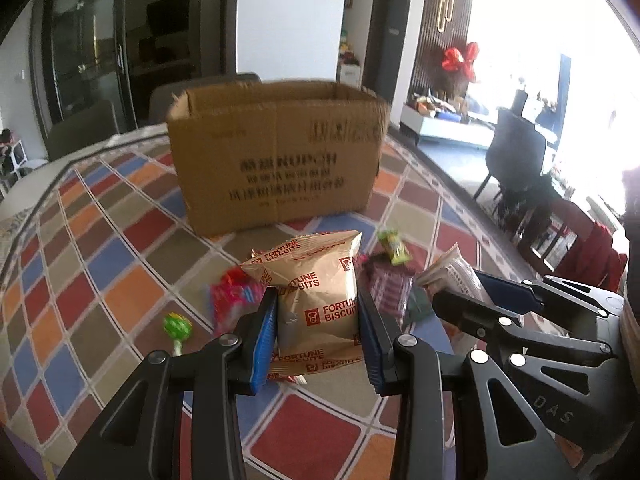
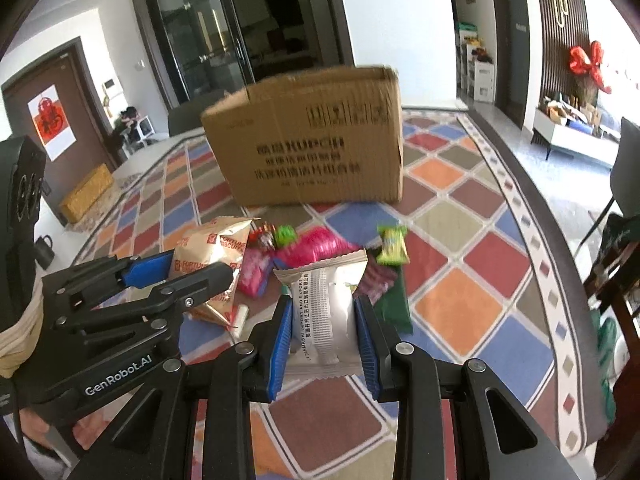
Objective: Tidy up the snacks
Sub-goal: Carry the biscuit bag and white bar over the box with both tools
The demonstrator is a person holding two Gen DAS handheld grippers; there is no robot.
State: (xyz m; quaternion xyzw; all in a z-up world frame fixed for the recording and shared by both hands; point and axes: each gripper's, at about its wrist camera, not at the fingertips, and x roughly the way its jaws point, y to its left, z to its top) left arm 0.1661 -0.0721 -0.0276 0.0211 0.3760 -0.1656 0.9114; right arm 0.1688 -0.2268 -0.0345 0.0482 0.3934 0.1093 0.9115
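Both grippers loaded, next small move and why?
Probably carry both forward over the open brown cardboard box. The left gripper is clamped on the tan Fortune Biscuits packet, the right gripper on the white printed snack packet, and the box stands just behind the snack pile.

A lived-in home is showing all around: a table is wearing a patchwork tablecloth [image 1: 120, 264] of coloured diamonds, dark glass doors [image 2: 200, 32] are standing behind it, and a red paper-cut poster [image 2: 50, 122] is hanging on a brown door. A red balloon bow [image 2: 592, 64] is decorating a slatted wall, and dining chairs [image 1: 516, 148] are waiting beside a bright window.
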